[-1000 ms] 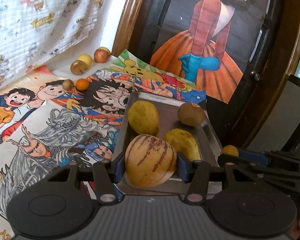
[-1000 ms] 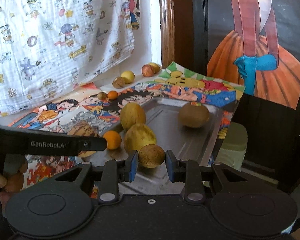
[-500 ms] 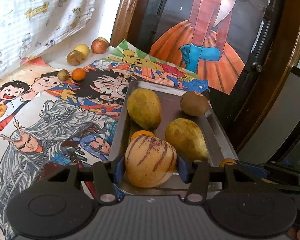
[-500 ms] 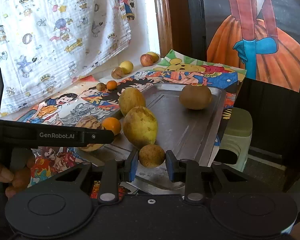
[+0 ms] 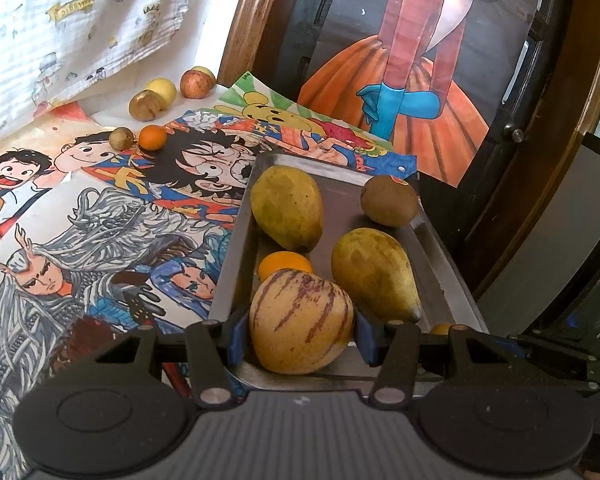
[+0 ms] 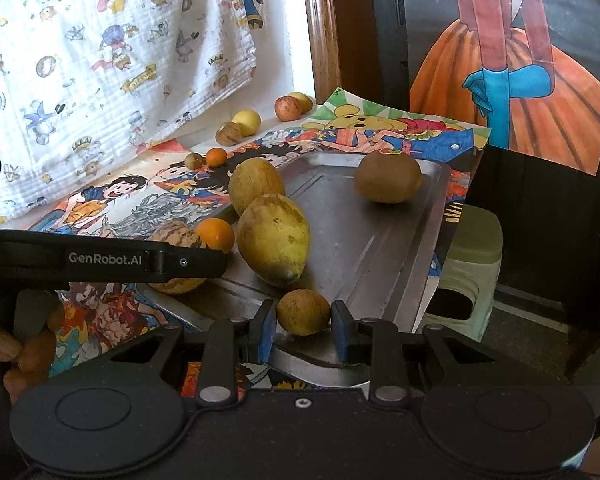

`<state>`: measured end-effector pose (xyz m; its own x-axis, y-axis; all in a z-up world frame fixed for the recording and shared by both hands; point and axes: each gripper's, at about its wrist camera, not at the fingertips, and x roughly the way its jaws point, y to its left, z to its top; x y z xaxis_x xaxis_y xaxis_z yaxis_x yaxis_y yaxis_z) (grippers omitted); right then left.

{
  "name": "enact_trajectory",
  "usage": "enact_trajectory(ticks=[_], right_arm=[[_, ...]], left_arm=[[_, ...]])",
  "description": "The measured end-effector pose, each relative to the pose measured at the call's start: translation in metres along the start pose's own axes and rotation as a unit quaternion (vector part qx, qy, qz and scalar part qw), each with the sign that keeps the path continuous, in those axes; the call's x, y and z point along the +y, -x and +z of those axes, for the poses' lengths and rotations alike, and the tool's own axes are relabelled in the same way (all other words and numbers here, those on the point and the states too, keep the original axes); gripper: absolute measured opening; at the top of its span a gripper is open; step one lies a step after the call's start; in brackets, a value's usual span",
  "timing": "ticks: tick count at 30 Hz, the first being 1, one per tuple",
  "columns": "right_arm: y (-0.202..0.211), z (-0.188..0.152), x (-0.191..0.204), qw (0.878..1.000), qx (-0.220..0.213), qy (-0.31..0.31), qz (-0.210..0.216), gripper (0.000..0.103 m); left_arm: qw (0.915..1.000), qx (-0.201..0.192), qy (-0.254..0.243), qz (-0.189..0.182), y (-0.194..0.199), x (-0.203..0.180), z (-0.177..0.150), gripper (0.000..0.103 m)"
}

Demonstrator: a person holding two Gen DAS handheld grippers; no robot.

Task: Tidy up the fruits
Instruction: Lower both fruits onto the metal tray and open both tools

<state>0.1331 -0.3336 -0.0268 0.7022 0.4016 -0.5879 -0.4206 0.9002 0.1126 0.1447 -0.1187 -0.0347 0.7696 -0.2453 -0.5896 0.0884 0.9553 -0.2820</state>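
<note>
The left gripper (image 5: 300, 338) is clamped on a striped melon (image 5: 300, 322) over the near edge of the metal tray (image 5: 236, 256), with an orange (image 5: 285, 263) just beyond it and two mangoes (image 5: 287, 208) farther in. The right gripper (image 6: 303, 328) pinches a small brown fruit (image 6: 303, 312) above the tray's near edge, a mango (image 6: 274, 240) just beyond. A larger brown fruit (image 6: 388, 178) lies at the far right corner.

Dull brushed metal tray (image 6: 384, 248); crinkled white printed cloth (image 6: 100, 60); matt paper drawings (image 5: 112, 216); glossy varnished wood frame (image 6: 320, 32).
</note>
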Motion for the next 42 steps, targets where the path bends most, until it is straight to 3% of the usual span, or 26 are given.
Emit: enact_trajectory(ticks=[7, 16, 18, 22, 25, 29, 36, 42], right_arm=[[0.001, -0.003, 0.001, 1.0, -0.005, 0.005, -0.008, 0.032], [0.007, -0.003, -0.001, 1.0, -0.008, 0.002, -0.013, 0.044], [0.01, -0.003, -0.001, 1.0, -0.01, 0.001, -0.013, 0.048], [0.018, -0.003, 0.0, 1.0, -0.02, -0.006, -0.014, 0.066], [0.025, -0.001, 0.002, 0.999, -0.03, -0.008, -0.019, 0.077], [0.035, 0.0, 0.004, 0.999, -0.042, -0.01, -0.022, 0.087], [0.051, -0.003, 0.012, 0.998, -0.054, -0.024, -0.024, 0.098], [0.067, -0.01, 0.029, 0.998, -0.06, -0.029, -0.022, 0.102]], left_arm=[[1.0, -0.002, -0.001, -0.002, 0.0, 0.0, -0.002, 0.057], [0.9999, -0.004, 0.01, -0.003, 0.004, 0.001, 0.0, 0.059], [0.9999, -0.008, 0.011, -0.003, 0.006, 0.002, 0.001, 0.061], [0.9998, -0.016, 0.015, -0.002, 0.012, 0.003, 0.003, 0.063], [0.9995, -0.024, 0.019, 0.0, 0.018, 0.005, 0.004, 0.069], [0.9989, -0.037, 0.03, 0.005, 0.028, 0.008, 0.006, 0.085], [0.9968, -0.057, 0.052, 0.021, 0.047, 0.02, 0.007, 0.101], [0.9952, -0.073, 0.052, 0.04, 0.07, 0.027, -0.001, 0.102]])
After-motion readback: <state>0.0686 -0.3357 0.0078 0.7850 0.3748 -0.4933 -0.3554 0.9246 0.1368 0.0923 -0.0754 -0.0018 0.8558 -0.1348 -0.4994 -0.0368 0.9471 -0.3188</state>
